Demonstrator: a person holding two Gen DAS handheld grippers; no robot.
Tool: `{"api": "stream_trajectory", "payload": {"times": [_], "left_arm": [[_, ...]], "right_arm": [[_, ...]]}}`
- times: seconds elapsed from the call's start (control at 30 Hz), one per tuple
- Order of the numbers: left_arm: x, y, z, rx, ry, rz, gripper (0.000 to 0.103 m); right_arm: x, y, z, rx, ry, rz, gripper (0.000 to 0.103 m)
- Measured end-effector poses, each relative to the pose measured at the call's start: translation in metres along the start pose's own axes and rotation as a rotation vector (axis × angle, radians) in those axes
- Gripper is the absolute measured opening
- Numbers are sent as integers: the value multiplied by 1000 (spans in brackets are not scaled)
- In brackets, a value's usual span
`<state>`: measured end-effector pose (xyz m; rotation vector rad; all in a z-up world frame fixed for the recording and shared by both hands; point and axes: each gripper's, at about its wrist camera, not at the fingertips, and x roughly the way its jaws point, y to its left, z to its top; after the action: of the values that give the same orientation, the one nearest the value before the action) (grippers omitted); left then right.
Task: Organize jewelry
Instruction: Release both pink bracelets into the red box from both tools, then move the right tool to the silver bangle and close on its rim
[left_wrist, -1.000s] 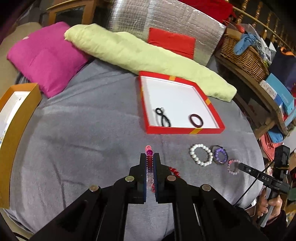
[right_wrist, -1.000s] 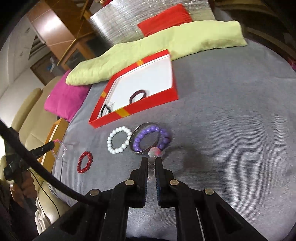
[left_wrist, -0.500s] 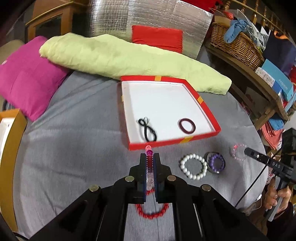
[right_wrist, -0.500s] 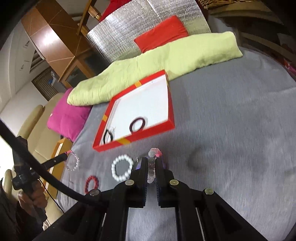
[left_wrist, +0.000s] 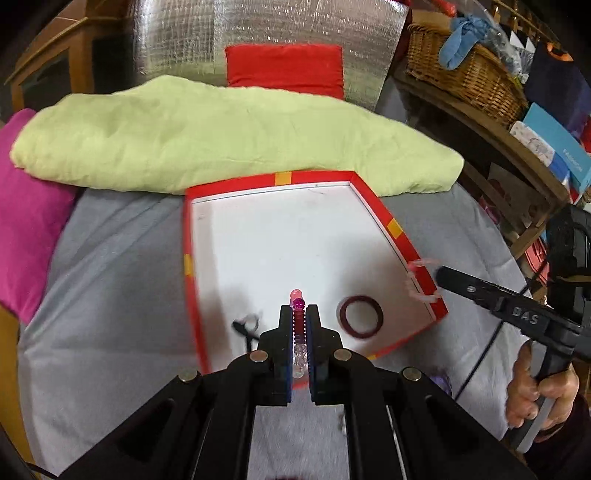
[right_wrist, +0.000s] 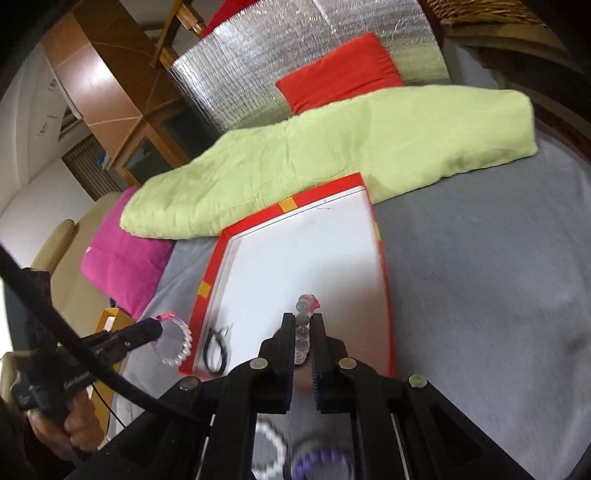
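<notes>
Left wrist view: left gripper (left_wrist: 300, 314) pinches a pink-and-clear bead bracelet (left_wrist: 297, 334) edge-on, poised over the near part of the red tray (left_wrist: 396, 229). In the tray, a dark red bangle (left_wrist: 361, 321) lies just right of the gripper and a black hair tie (left_wrist: 246, 326) just left.

Right wrist view: right gripper (right_wrist: 303, 325) pinches a clear bead bracelet (right_wrist: 303, 332) over the same tray's near end; white bead bracelet (right_wrist: 271, 448) and purple bead bracelet (right_wrist: 320, 463) lie on the grey bed cover (right_wrist: 480, 295) beneath it.

"DAS" on right tongs (left_wrist: 424, 280) arm; blue box (left_wrist: 557, 147) lettering possibly "FASHION"
</notes>
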<state>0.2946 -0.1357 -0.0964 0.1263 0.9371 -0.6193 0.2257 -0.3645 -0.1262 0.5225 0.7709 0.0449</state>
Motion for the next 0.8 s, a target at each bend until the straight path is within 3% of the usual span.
{"api": "stream_trajectory", "payload": {"times": [0.2,0.4,0.47,0.53,0.57,0.63,0.8], "left_arm": [[49,-2,14,-14,67,-2,7],[80,-1,21,-34,120,15,7],[77,-2,22,-26,112,20,12],[66,-3,20,-20,83,25,30],[59,-3,19,-17,63,31,34],[42,-4,14,-11,25,56,41],[2,-4,-8,-10,-22,97,50]], "right_arm": [[54,-4,22,8,58,-23,9],[80,-17,36,59,74,-35,12],[78,-19,39,65,65,-43,21],[70,-21,39,70,43,-41,44],[63,-22,37,71,25,-38,49],[45,-24,33,69,-24,-35,51],[4,-24,11,42,-51,-26,51]]}}
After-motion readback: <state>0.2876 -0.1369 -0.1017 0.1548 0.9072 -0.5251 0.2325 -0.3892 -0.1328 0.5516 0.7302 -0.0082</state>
